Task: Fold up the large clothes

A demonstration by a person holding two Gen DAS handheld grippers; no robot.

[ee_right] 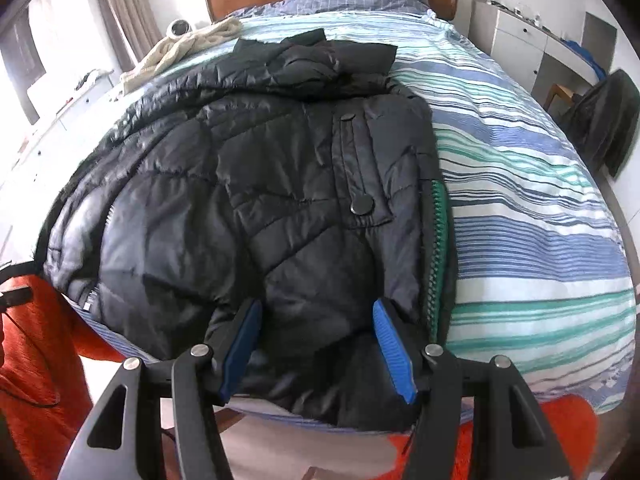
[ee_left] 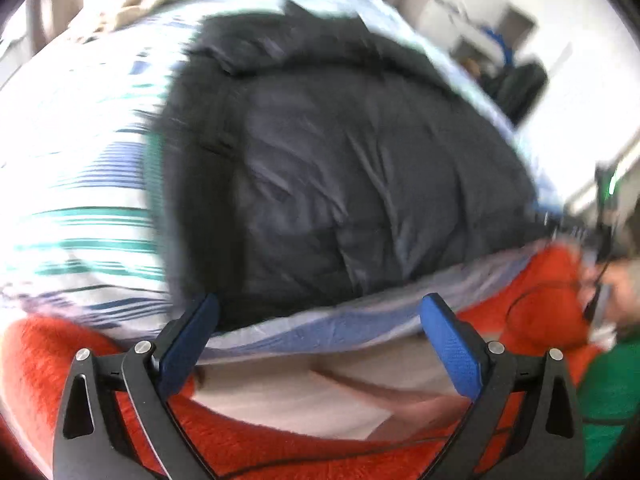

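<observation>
Left wrist view, blurred, left gripper (ee_left: 318, 320) jaws wide apart and empty over the near edge of the striped bed (ee_left: 80, 184), black puffer jacket (ee_left: 340, 168) spread beyond, right wrist view, right gripper (ee_right: 316, 332) jaws apart, nothing clamped, above the jacket's hem, green zipper (ee_right: 438, 248) along its right edge.

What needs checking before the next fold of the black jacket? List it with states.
1. Black jacket lies spread on the striped bedcover: ok.
2. Right gripper open over the jacket's near hem, pads not pressing: ok.
3. Left gripper open, nothing between its fingers: ok.
4. Left view sharp enough to aim: not ok, blurred.
5. Beige garment lies apart from the jacket: ok.
6. Far sleeve position: cannot tell.
</observation>
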